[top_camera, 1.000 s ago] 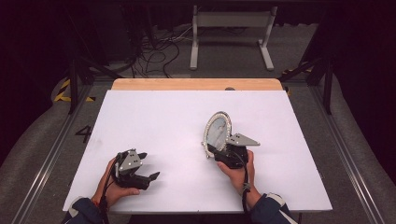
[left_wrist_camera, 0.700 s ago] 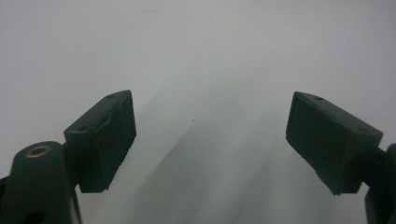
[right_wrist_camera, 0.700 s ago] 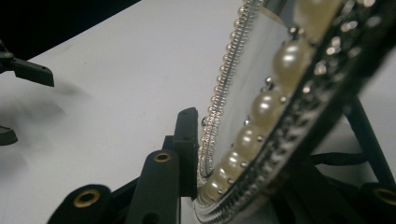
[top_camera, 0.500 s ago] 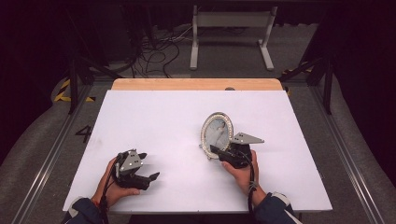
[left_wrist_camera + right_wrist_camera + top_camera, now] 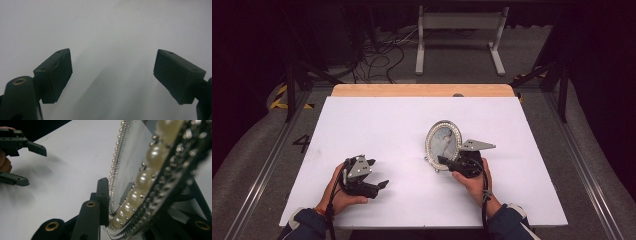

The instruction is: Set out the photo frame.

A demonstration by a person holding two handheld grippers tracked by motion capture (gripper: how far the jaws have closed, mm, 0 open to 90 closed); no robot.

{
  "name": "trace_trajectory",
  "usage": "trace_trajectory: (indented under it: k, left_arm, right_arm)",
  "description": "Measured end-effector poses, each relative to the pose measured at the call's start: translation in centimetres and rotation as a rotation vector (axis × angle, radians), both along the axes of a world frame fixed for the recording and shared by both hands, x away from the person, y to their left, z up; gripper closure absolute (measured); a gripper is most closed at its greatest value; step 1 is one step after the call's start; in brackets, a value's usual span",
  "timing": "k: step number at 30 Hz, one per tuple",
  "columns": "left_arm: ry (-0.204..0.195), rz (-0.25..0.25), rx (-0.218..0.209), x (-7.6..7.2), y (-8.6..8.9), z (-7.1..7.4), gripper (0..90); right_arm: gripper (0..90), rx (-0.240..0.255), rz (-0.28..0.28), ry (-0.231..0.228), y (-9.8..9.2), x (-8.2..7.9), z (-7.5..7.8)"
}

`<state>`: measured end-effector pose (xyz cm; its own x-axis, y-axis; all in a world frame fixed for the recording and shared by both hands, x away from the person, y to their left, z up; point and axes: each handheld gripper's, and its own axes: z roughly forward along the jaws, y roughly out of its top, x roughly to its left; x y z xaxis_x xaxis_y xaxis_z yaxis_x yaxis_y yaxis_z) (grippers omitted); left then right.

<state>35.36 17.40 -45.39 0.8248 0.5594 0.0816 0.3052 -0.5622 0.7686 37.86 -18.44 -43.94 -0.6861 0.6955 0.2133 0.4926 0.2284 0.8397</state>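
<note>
Fingers (image 5: 103,195) pinching pearl frame (image 5: 443,142), white table (image 5: 377,125)

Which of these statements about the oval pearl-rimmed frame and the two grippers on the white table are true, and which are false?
1. The right gripper has its jaws on the lower rim of the oval frame; they have just been closing. True.
2. The left gripper holds the frame. False: its jaws stand wide apart with nothing between them, over the white table.
3. The frame lies flat on the table. False: it stands up, tilted.
4. The frame's rim carries a row of pearl-like beads. True.
5. The two grippers touch each other. False: they are well apart.
</note>
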Motion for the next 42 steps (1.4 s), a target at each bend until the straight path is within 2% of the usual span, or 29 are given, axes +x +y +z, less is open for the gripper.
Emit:
trace_trajectory:
  k: [6,9,10,13,14,15,17,20,23,25,28,31,34,37,42]
  left_arm:
    - [0.000,-0.014,-0.032,2.0,-1.1,0.7,15.6]
    - [0.005,-0.034,-0.048,2.8,-1.7,1.0,15.5]
    - [0.003,-0.049,-0.058,3.3,-2.5,1.3,15.5]
    - [0.004,-0.063,-0.061,3.9,-3.2,1.4,15.5]
    - [-0.020,-0.045,-0.055,4.4,-4.0,1.5,15.7]
    - [-0.020,-0.045,-0.055,4.4,-4.0,1.5,16.0]
    - [-0.023,-0.049,-0.083,5.3,-4.9,1.7,16.1]
    - [-0.004,-0.066,-0.104,6.0,-5.6,1.7,16.2]
    - [0.008,-0.085,-0.118,6.6,-6.8,1.6,16.2]
    - [0.009,-0.097,-0.112,6.9,-7.4,1.6,16.1]
    - [0.023,-0.102,-0.131,7.5,-8.3,1.5,16.1]
    - [0.031,-0.116,-0.154,8.1,-9.2,1.4,16.9]
    - [0.051,-0.127,-0.160,8.7,-10.1,1.1,16.9]
    - [0.068,-0.127,-0.169,9.2,-10.7,0.9,17.2]
    - [0.070,-0.137,-0.172,9.6,-11.2,0.7,20.4]
  right_arm:
    - [77.6,-0.002,0.043,0.019,-0.2,0.6,0.2]
    - [78.0,-0.004,0.054,0.022,-0.2,0.8,0.2]
    - [78.3,0.000,0.068,0.027,-0.3,1.0,0.2]
    - [78.6,0.000,0.075,0.030,-0.3,1.1,0.2]
    - [79.0,-0.009,0.068,0.019,-0.2,1.1,0.3]
    - [79.0,-0.006,0.066,0.019,-0.1,1.1,0.2]
    - [78.9,-0.006,0.067,0.019,-0.2,1.1,0.2]
    - [78.5,-0.006,0.068,0.021,-0.2,1.1,0.2]
    - [75.8,-0.028,0.058,0.000,-0.1,0.9,0.3]
    - [71.5,-0.038,0.049,-0.009,-0.1,0.7,0.4]
    - [70.1,-0.050,0.040,-0.015,-0.1,0.4,0.4]
    - [66.0,-0.076,0.034,-0.039,-0.1,-0.1,0.6]
    - [65.7,-0.090,0.028,-0.063,-0.4,-0.8,0.9]
    - [65.7,-0.090,0.011,-0.070,-0.9,-1.3,1.2]
    - [66.8,-0.069,-0.014,-0.090,-1.8,-2.2,1.7]
